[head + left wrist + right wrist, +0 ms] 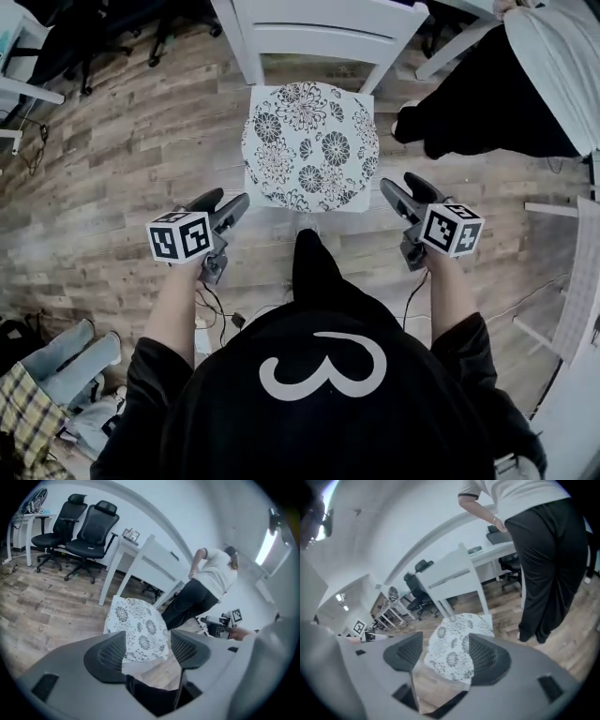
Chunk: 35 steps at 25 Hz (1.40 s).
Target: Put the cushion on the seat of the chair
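Observation:
A round white cushion (309,145) with dark flower prints lies on the seat of a white chair (319,33). It also shows in the left gripper view as the cushion (136,625) and in the right gripper view as the cushion (457,641). My left gripper (230,208) hangs above the floor, left of the seat's front edge, jaws open and empty. My right gripper (401,192) hangs on the right side of the seat, also open and empty. Neither touches the cushion.
A person in black trousers (487,98) stands right of the chair. A white desk leg (450,52) and white frame (581,281) lie to the right. Black office chairs (79,531) stand at the far left. Cables (220,314) run over the wooden floor.

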{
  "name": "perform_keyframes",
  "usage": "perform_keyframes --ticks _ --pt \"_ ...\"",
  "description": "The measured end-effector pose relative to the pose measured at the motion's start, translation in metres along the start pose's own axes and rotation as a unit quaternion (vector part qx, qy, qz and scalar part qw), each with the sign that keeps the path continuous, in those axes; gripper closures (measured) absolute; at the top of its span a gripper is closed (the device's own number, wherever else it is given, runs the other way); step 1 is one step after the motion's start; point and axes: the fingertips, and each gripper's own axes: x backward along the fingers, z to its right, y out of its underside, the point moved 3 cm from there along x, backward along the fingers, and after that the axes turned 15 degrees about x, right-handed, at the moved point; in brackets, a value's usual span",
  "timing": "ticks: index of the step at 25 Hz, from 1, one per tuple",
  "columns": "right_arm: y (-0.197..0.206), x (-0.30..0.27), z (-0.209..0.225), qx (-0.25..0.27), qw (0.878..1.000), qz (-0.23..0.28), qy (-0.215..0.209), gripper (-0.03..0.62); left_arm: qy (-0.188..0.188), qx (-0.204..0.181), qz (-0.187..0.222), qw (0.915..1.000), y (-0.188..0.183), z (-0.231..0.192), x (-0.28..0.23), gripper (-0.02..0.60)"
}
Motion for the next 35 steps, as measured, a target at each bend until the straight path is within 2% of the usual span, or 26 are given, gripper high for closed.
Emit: perform_keyframes --ticks 2,4,7,9,11,13,16,19,23,28,35 --pt "-0.013 0.033 -0.046 0.006 0.998 0.030 -0.055 0.310 0.048 -0.008 0.022 0.9986 0.008 0.038 0.037 0.313" --pt "-0.027 0.062 -0.088 0.014 0.993 0.063 -0.100 0.339 0.111 -0.009 0.048 0.9926 0.013 0.080 0.071 0.367" --pt "-0.046 0.097 -0.139 0.037 0.983 0.120 -0.131 0.479 0.194 -0.042 0.081 0.9767 0.021 0.141 0.113 0.438" --pt "-0.050 0.124 -0.174 0.039 0.976 0.151 -0.154 0.569 0.220 -0.081 0.090 0.9680 0.036 0.176 0.145 0.531" --pt "-0.053 0.154 -0.209 0.042 0.964 0.180 -0.193 0.576 0.244 -0.112 0.090 0.9592 0.055 0.207 0.179 0.566" --pt "-0.053 0.178 -0.238 0.053 0.953 0.198 -0.223 0.583 0.266 -0.130 0.091 0.9508 0.071 0.230 0.205 0.568" --pt "-0.046 0.198 -0.266 0.076 0.943 0.199 -0.254 0.585 0.279 -0.150 0.098 0.9435 0.087 0.250 0.229 0.568" --pt "-0.042 0.206 -0.283 0.081 0.940 0.189 -0.273 0.586 0.281 -0.165 0.101 0.9402 0.095 0.260 0.240 0.568" --pt "-0.040 0.219 -0.289 0.078 0.940 0.196 -0.267 0.586 0.290 -0.176 0.093 0.9362 0.104 0.268 0.241 0.568" --pt "-0.036 0.235 -0.289 0.095 0.946 0.211 -0.228 0.586 0.309 -0.184 0.089 0.9290 0.116 0.283 0.245 0.568" --pt "-0.030 0.245 -0.287 0.079 0.946 0.212 -0.233 0.586 0.312 -0.202 0.094 0.9237 0.122 0.299 0.248 0.568"
